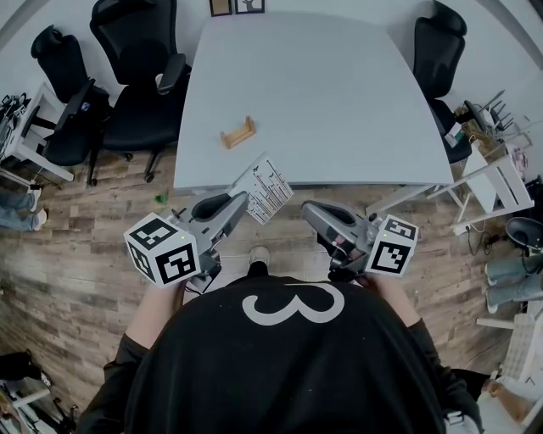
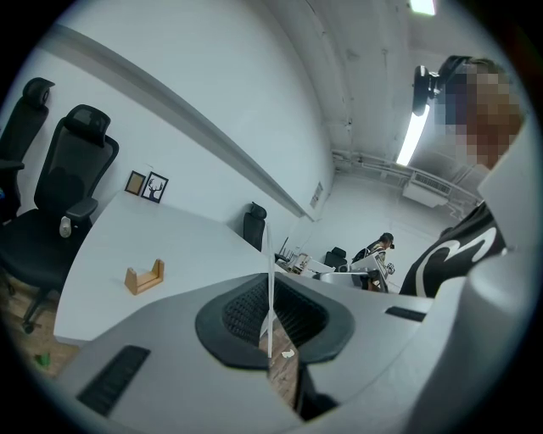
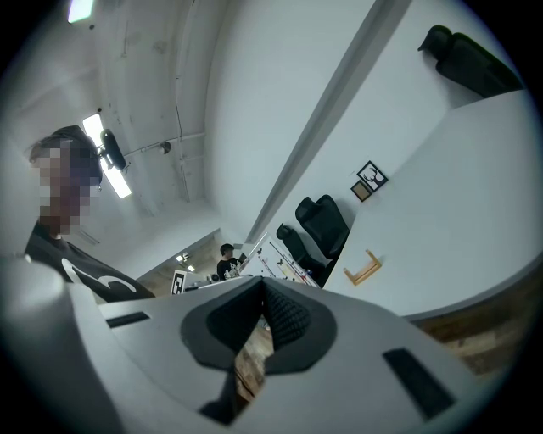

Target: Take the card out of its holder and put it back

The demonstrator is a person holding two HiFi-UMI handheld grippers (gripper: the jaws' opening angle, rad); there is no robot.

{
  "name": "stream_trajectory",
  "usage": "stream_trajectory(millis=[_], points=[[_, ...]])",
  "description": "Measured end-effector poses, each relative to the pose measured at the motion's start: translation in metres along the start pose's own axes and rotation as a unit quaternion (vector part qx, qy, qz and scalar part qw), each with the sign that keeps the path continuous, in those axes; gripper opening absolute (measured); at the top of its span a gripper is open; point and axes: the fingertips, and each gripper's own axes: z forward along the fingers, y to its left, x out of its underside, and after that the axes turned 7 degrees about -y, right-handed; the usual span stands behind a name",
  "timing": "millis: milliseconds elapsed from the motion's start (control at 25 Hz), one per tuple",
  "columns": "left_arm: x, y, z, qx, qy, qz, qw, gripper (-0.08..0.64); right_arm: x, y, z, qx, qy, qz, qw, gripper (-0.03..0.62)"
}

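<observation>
A small wooden card holder [image 1: 237, 133] stands empty on the white table [image 1: 339, 102], towards its near left. My left gripper [image 1: 243, 199] hovers in front of the table's near edge, shut on a white printed card [image 1: 264, 187]. The card sticks up and forward from the jaws. In the left gripper view the card [image 2: 270, 284] is edge-on, a thin white line pinched between the dark pads, and the holder [image 2: 144, 276] lies far to the left. My right gripper [image 1: 307, 208] hangs beside it, shut with nothing in it. The right gripper view also catches the holder [image 3: 363, 268].
Black office chairs [image 1: 127, 76] crowd the table's left side and one more [image 1: 439, 47] stands at the right. White racks and clutter [image 1: 501, 178] line the right wall. Two framed pictures [image 1: 236, 7] lean at the table's far edge. Wooden floor lies below me.
</observation>
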Motion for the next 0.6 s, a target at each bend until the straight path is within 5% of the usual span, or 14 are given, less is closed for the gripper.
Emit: stream_trajectory(millis=[600], points=[[-0.006, 0.034, 0.018, 0.003, 0.010, 0.002, 0.9999, 0.025, -0.005, -0.031, 0.018, 0.007, -0.009, 0.014, 1.000, 0.009]])
